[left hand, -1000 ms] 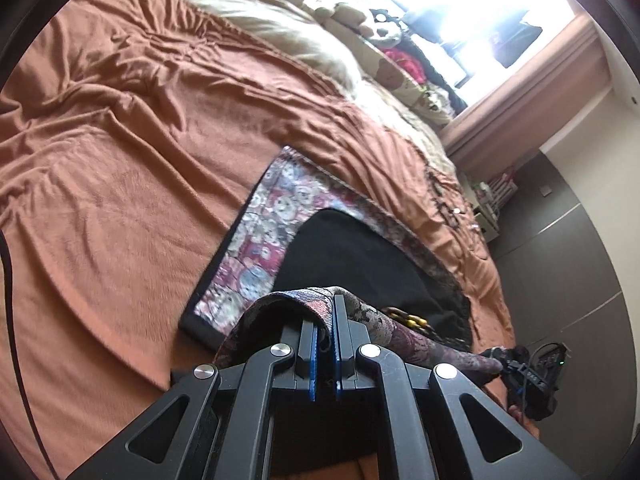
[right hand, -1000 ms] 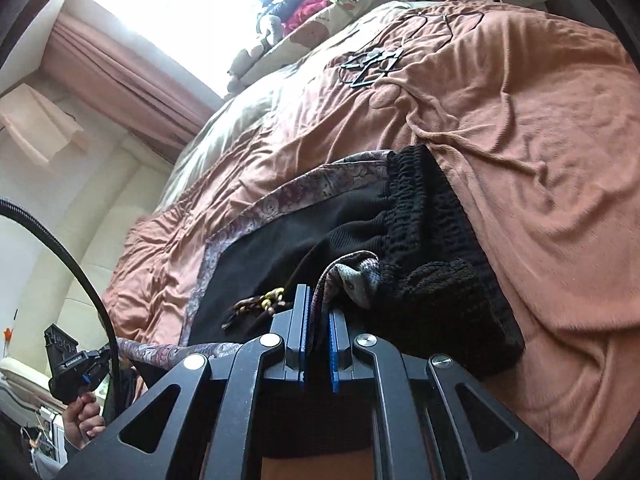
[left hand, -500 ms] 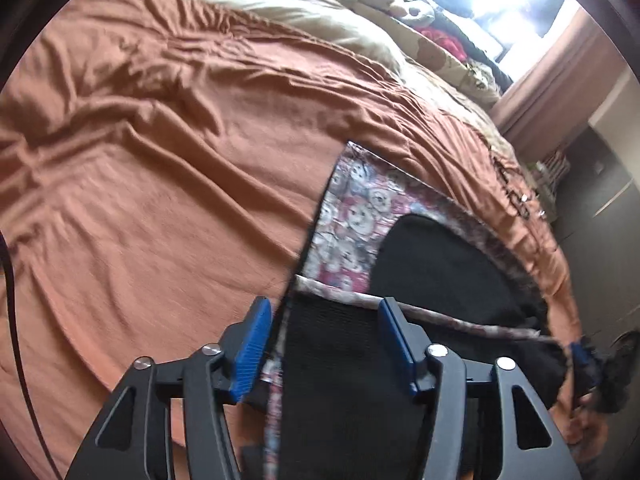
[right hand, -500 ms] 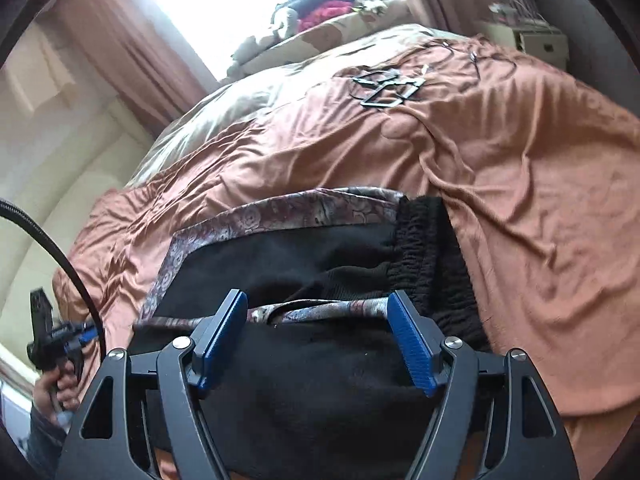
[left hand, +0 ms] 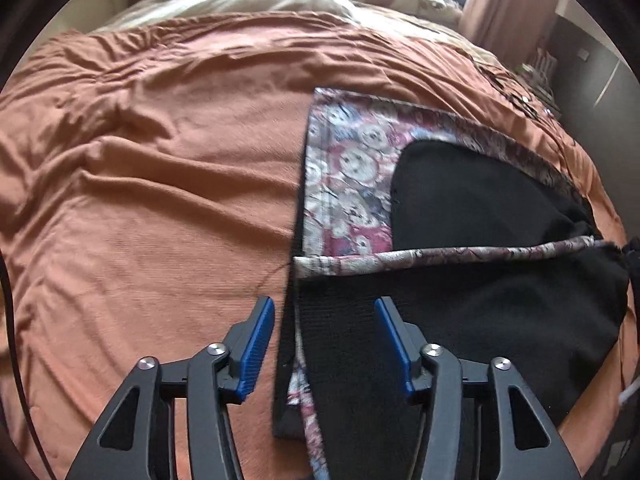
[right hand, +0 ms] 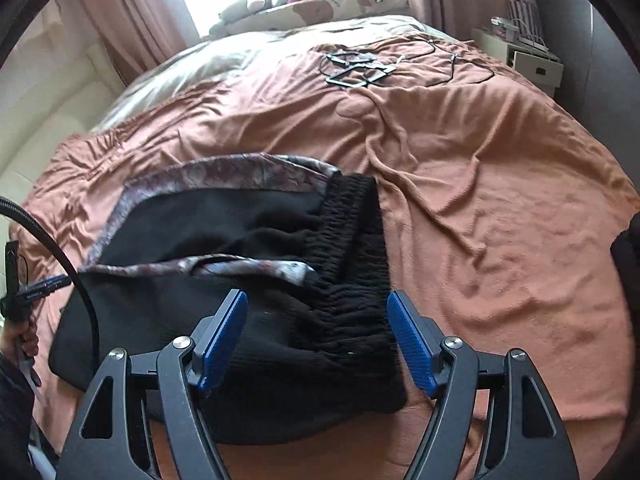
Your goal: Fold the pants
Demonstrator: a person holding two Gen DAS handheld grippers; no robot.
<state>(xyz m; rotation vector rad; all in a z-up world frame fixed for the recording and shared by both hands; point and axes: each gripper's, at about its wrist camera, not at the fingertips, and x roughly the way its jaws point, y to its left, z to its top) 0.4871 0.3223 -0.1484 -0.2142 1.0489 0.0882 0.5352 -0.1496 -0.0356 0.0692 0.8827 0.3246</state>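
Note:
The pants (left hand: 480, 320) are black with a bear-print lining (left hand: 348, 176) and lie folded on the orange bed cover (left hand: 140, 200). A patterned hem strip (left hand: 440, 258) runs across the fold. My left gripper (left hand: 323, 304) hovers over the pants' left edge; its jaws are closing, the edge lies under the gap, and the pads touch nothing. In the right wrist view the pants (right hand: 200, 312) show their ribbed waistband (right hand: 352, 232). My right gripper (right hand: 316, 296) stands open above the waistband end and holds nothing.
Black cables and flat frames (right hand: 352, 68) lie on the far part of the bed. A white nightstand (right hand: 528, 56) stands at the back right. Pillows and plush toys (right hand: 312, 4) line the window. A hand with the left gripper (right hand: 24, 300) shows at the left edge.
Both grippers were shut on the pants' patterned edge and have let it go. The folded layer now lies flat. The left gripper has sunk toward the pants' left edge.

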